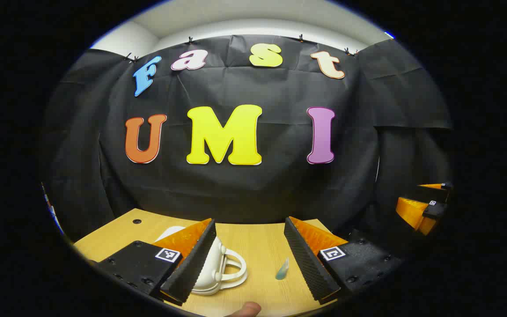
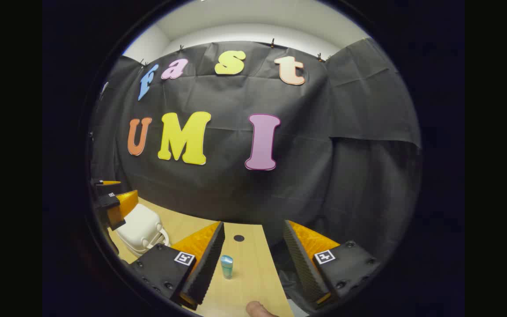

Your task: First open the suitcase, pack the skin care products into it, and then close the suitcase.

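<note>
Count: 1 small white hard-shell suitcase with a looped handle (image 1: 218,268), 1 small translucent blue-green skin care bottle (image 2: 226,267), 2 grippers, 1 light wooden table (image 1: 258,246).
Left gripper (image 1: 249,255): held above the table, its 2 fingers spread wide and holding nothing.
Right gripper (image 2: 253,259): also above the table, its 2 fingers wide apart with nothing between the pads; in the left gripper view it shows at the far right edge (image 1: 425,207), clear of the table.
Suitcase: lies closed on the table. In the left gripper view it sits partly behind the left-hand finger (image 1: 192,259), its handle reaching into the gap between the 2 fingers. In the right gripper view the suitcase (image 2: 141,229) sits at the left, beyond that gripper's left-hand finger, with the left gripper (image 2: 112,200) hanging over it.
Bottle: stands upright on the table. In the right gripper view it is just beside the left-hand finger (image 2: 205,264), inside the gap and untouched. In the left gripper view it appears as a thin sliver (image 1: 282,269) close to the right-hand finger (image 1: 308,259), near the suitcase handle but apart from it.
Table detail: 1 dark round hole (image 2: 238,238) beyond the bottle, near the far edge.
Person: 1 fingertip (image 1: 245,309) shows at the bottom edge of each view.
</note>
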The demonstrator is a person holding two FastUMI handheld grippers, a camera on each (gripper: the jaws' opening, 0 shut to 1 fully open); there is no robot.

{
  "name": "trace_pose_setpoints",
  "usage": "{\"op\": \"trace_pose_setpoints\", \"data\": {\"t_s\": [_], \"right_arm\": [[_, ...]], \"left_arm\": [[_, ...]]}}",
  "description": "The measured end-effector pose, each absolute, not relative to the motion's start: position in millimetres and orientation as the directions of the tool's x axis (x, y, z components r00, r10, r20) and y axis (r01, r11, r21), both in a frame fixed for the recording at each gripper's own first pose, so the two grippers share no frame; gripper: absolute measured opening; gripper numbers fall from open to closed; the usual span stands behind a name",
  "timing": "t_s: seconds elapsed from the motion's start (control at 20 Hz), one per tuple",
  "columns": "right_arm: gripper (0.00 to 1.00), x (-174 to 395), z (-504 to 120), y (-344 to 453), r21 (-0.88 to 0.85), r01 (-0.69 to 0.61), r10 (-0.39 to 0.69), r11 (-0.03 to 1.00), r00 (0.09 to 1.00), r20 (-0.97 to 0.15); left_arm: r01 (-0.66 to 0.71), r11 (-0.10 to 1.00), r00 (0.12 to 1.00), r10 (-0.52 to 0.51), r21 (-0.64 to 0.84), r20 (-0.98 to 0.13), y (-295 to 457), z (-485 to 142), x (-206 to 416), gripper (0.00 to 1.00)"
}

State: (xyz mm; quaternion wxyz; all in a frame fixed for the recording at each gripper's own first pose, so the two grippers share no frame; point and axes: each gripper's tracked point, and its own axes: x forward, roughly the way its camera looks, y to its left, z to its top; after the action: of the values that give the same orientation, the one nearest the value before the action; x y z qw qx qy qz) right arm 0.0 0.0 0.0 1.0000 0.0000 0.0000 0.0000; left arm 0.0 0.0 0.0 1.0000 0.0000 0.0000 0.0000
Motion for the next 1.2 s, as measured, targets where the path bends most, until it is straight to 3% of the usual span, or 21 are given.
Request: {"op": "trace_pose_setpoints", "data": {"t_s": [0.7,1.2], "right_arm": [[0.8,4.3,-5.5,20.5,-0.003,-0.032,0.032,0.999,0.999,-0.019],[0.8,-6.1,-32.7,-7.9,0.037,0.009,-0.006,0.999,0.998,-0.063]], "left_arm": [[-0.005,0.999,1.0,0.006,0.04,-0.021,10.6,-14.2,-1.6,0.99],[0.004,0.938,0.993,0.036,0.346,-0.109,29.0,-117.6,31.7,1.0]]}}
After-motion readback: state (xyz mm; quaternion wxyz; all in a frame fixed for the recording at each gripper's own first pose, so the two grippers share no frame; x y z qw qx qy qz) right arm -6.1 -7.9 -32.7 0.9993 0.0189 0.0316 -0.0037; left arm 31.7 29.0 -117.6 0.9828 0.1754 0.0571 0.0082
